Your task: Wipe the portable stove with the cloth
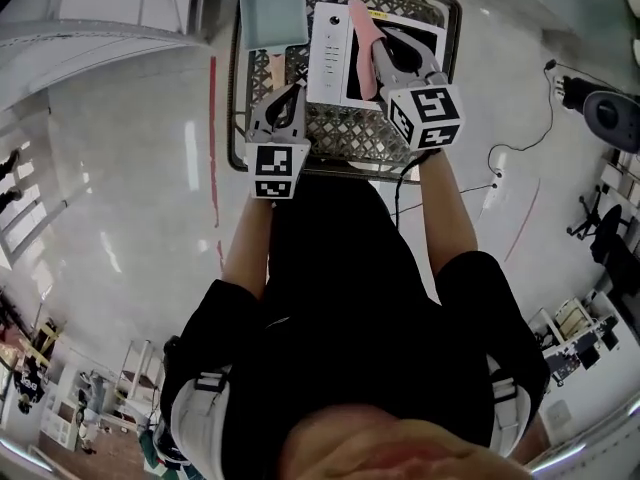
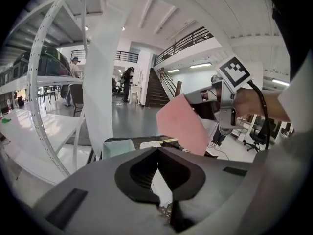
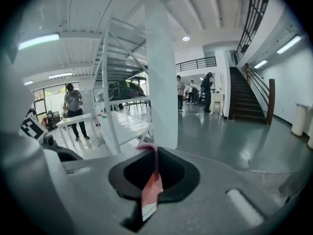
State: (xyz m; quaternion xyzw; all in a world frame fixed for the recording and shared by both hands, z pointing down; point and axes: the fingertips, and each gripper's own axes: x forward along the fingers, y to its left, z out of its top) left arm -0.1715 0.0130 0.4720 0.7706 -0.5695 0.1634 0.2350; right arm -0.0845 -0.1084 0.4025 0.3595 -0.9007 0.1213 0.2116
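Right gripper view is showing the jaws of the right gripper pinching shut on a thin edge of the pink cloth, which is running down between them. In the left gripper view, the left gripper is keeping its jaws closed together with nothing between them, and the cloth is hanging ahead and to the right, clear of them. From the head view, the cloth is lying over the right part of the white portable stove; whether it is touching is unclear. One cloth, one stove and one light teal tray are sitting over the wire-mesh surface, with two grippers above it.
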